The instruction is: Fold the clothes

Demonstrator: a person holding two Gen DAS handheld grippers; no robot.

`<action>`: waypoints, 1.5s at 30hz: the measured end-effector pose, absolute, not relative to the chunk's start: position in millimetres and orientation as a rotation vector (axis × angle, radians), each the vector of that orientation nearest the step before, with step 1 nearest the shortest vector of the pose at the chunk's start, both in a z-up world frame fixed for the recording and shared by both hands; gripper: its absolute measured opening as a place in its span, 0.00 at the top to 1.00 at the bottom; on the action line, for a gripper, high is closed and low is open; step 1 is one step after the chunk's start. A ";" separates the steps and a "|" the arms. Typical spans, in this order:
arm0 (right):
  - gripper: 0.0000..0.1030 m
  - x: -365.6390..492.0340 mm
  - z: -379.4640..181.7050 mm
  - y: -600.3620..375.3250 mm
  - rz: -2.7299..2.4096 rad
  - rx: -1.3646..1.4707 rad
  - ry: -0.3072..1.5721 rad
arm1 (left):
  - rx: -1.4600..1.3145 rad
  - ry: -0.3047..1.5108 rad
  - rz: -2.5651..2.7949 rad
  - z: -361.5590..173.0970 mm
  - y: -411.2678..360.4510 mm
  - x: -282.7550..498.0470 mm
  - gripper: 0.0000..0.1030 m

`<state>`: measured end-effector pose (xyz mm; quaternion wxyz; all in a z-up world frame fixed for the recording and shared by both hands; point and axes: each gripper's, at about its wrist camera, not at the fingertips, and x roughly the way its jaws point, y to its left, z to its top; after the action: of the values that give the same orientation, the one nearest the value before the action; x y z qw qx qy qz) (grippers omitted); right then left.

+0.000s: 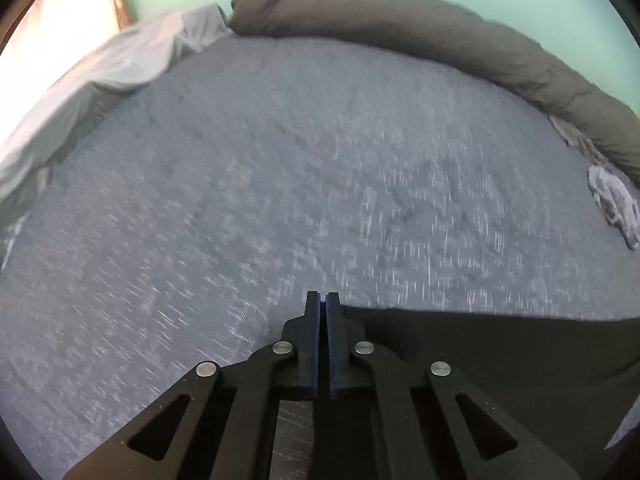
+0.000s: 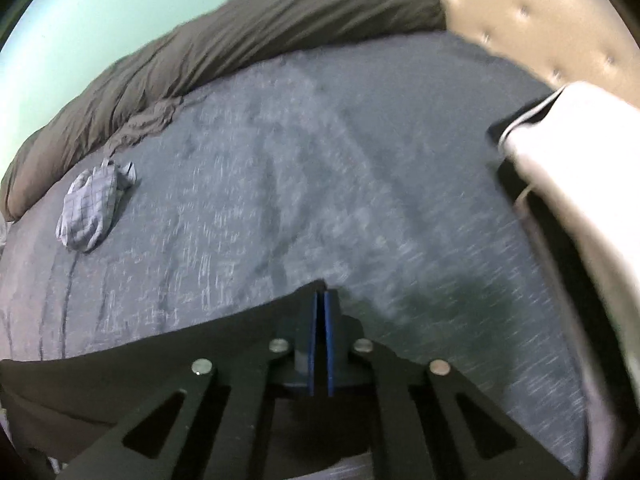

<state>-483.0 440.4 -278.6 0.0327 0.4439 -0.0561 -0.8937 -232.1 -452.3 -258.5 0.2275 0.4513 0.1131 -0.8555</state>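
Note:
A black garment is stretched between my two grippers above a grey-blue bed. In the left wrist view my left gripper (image 1: 322, 295) is shut on the garment's edge, and the black cloth (image 1: 500, 344) runs off to the right. In the right wrist view my right gripper (image 2: 321, 293) is shut on the other edge, and the black cloth (image 2: 132, 368) runs off to the left. A crumpled light checked garment (image 2: 90, 210) lies on the bed at the left; it also shows at the right edge of the left wrist view (image 1: 616, 204).
A rolled dark grey duvet (image 2: 224, 36) lies along the bed's far side against a mint-green wall. A light grey sheet or pillow (image 1: 120, 64) lies at the far left. A beige tufted headboard (image 2: 540, 12) and a white cloth (image 2: 580, 152) are at the right.

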 end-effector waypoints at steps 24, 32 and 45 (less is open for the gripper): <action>1.00 -473.3 -287.7 448.8 -2.786 1.336 -0.207 | 1.254 0.391 -2.270 -273.1 -460.4 -243.1 0.79; 0.95 -415.3 -275.3 407.8 -2.612 1.312 -0.339 | 1.204 0.406 -2.290 -232.7 -439.8 -206.7 0.75; 0.64 -283.2 -262.6 312.1 -2.387 1.242 -0.414 | 1.296 0.460 -2.512 -204.0 -315.3 -149.9 0.74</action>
<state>-283.2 312.1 -262.6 0.2080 0.4462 -0.1488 -0.8576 -149.9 -315.3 -204.0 0.1386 0.4481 0.1592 -0.8687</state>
